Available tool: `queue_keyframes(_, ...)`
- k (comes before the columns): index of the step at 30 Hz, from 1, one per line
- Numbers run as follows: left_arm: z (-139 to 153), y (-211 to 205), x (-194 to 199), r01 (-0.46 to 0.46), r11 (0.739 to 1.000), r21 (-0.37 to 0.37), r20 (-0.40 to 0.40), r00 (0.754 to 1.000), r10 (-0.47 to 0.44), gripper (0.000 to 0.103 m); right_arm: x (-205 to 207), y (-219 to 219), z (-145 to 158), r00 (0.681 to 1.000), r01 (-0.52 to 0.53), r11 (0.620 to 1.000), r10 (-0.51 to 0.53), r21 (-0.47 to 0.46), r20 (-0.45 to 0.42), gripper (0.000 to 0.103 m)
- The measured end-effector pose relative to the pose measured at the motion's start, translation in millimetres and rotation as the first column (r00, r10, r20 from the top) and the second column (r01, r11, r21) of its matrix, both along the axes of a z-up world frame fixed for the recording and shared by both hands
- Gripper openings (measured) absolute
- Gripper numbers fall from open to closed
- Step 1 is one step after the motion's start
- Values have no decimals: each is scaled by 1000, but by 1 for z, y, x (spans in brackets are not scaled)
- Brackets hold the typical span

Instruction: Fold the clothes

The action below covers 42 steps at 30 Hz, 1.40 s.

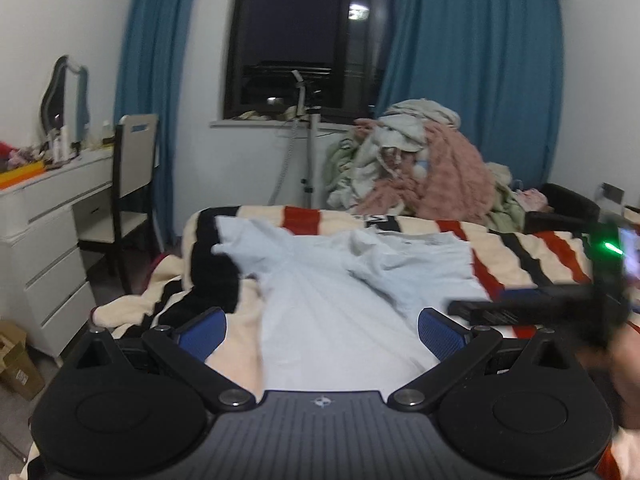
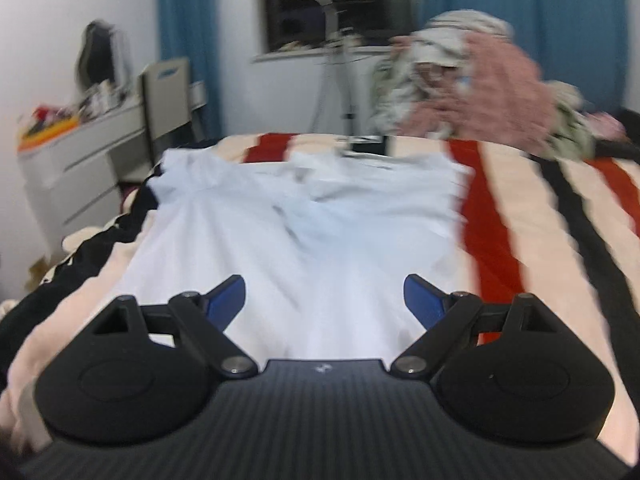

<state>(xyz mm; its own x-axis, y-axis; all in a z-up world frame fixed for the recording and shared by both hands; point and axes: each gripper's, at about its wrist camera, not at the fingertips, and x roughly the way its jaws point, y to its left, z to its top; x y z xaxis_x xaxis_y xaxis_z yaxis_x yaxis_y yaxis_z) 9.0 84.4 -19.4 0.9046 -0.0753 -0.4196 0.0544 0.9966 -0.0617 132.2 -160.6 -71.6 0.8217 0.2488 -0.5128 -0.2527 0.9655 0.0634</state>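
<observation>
Presently, item 1: left gripper [image 1: 322,330], jaws spread wide, nothing between the blue pads, poised over the near hem of the pale blue shirt [image 1: 340,280]. Item 2: right gripper [image 2: 324,300], likewise wide apart and empty, over the same near hem, further toward the shirt's right side. Item 3: the shirt lay spread but rumpled on the striped blanket [image 2: 520,216], its far part bunched, 1 sleeve reaching toward the bed's left edge. Item 4: heap of unfolded clothes [image 1: 420,168] beyond the bed's far end. Risks, as judgements: both grippers appeared to be travelling, the right view being heavily smeared, so a pinch made in haste could catch the blanket pile with the hem, or take only 1 layer and drag the shirt askew; the bunched far part could fold in creased; the 2 grippers stood close and might collide. Views compared: the left view alone showed the right gripper's body with a green light at its right margin, plus a cardboard box [image 1: 16,364] on the floor; the right view showed none of the left gripper, but more blanket to the right.
</observation>
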Motion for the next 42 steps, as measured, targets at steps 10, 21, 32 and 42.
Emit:
queue_keyframes(10, -41, 66, 37, -118, 983, -140, -125, 987, 101, 103, 142, 185, -27, 950, -310, 946, 311, -91, 6, 87)
queue_keyframes(21, -76, 83, 59, -151, 957, -248, -188, 977, 106, 103, 234, 266, -59, 980, -152, 977, 169, -147, 110, 65)
queue_keyframes(32, -80, 70, 59, -143, 964, -222, -168, 980, 107, 103, 243, 235, -21, 985, -59, 998, 61, -19, 164, 11)
queue_keyframes(42, -65, 36, 40, 2, 973, -232, -73, 997, -20, 103, 194, 57, 9, 894, 300, 929, -353, 214, 278, 10)
